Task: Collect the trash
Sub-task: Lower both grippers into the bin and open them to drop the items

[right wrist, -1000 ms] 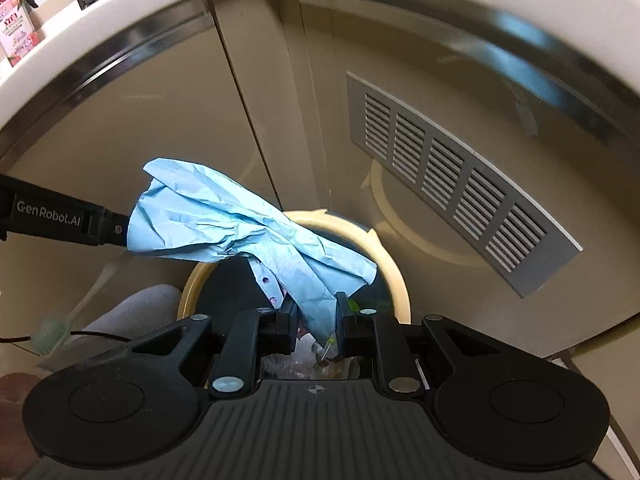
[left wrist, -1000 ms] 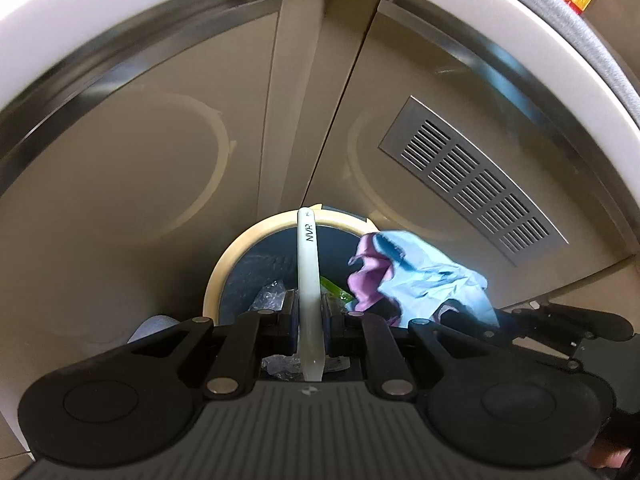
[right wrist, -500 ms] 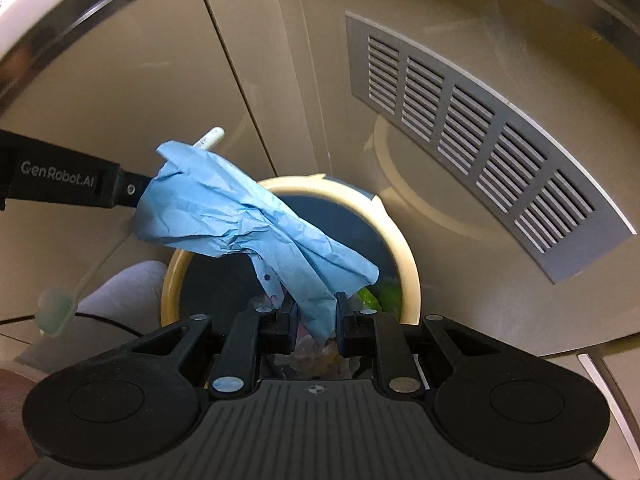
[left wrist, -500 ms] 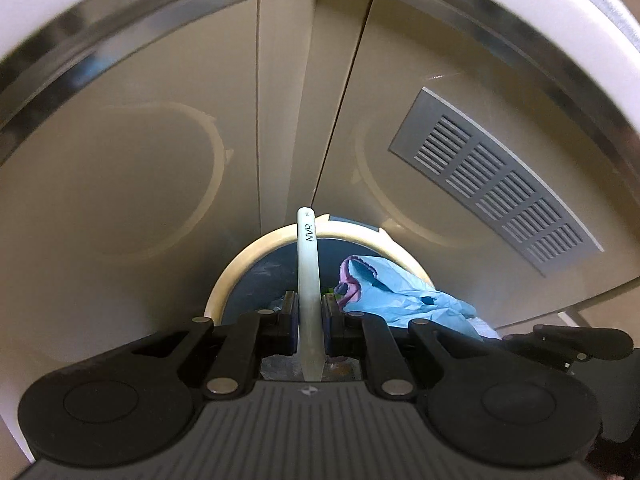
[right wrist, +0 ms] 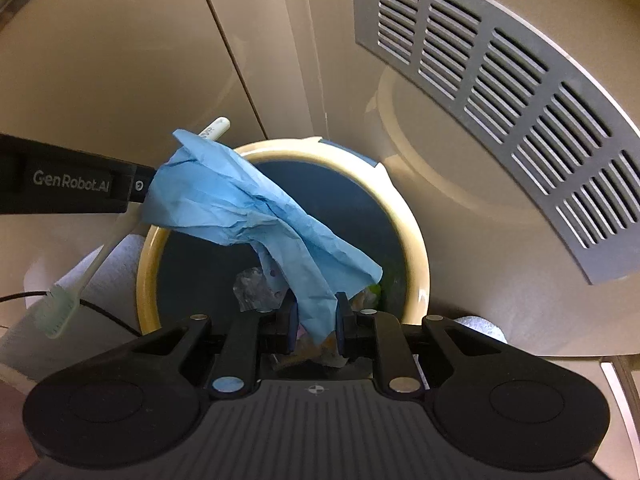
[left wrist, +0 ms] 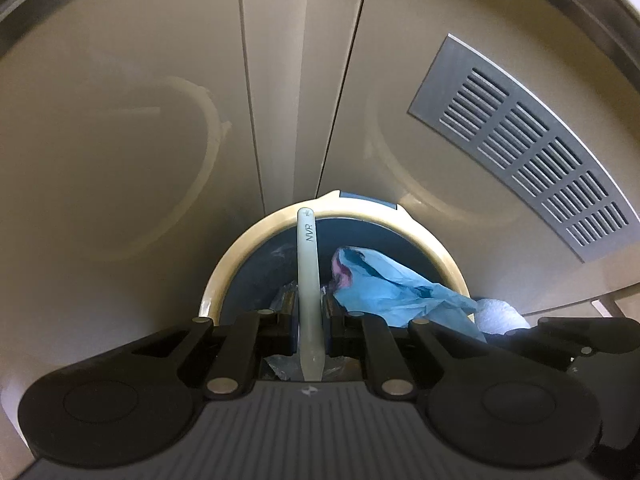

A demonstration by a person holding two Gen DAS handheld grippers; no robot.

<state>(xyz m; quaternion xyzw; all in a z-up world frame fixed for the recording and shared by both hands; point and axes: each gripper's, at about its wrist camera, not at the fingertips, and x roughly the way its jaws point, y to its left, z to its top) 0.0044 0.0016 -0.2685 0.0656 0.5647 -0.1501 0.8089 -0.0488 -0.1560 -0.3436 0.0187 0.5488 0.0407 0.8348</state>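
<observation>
L tongs (left wrist: 309, 316) gripping toothbrush (left wrist: 307, 264), R tongs (right wrist: 316, 322) gripping blue paper (right wrist: 248, 204), over bin (right wrist: 416, 240)

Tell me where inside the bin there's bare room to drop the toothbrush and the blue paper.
Free: the dark inner wall of the bin along its far rim, above the blue paper. Crowded: the bottom near the right gripper, with clear wrapper and green scrap.

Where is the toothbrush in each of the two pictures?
Left wrist view: the toothbrush stands upright at centre, clamped in the left gripper.
Right wrist view: it slants along the left side, bristles lowest, partly behind the blue paper.
Shared landmark: the bin's cream rim.
</observation>
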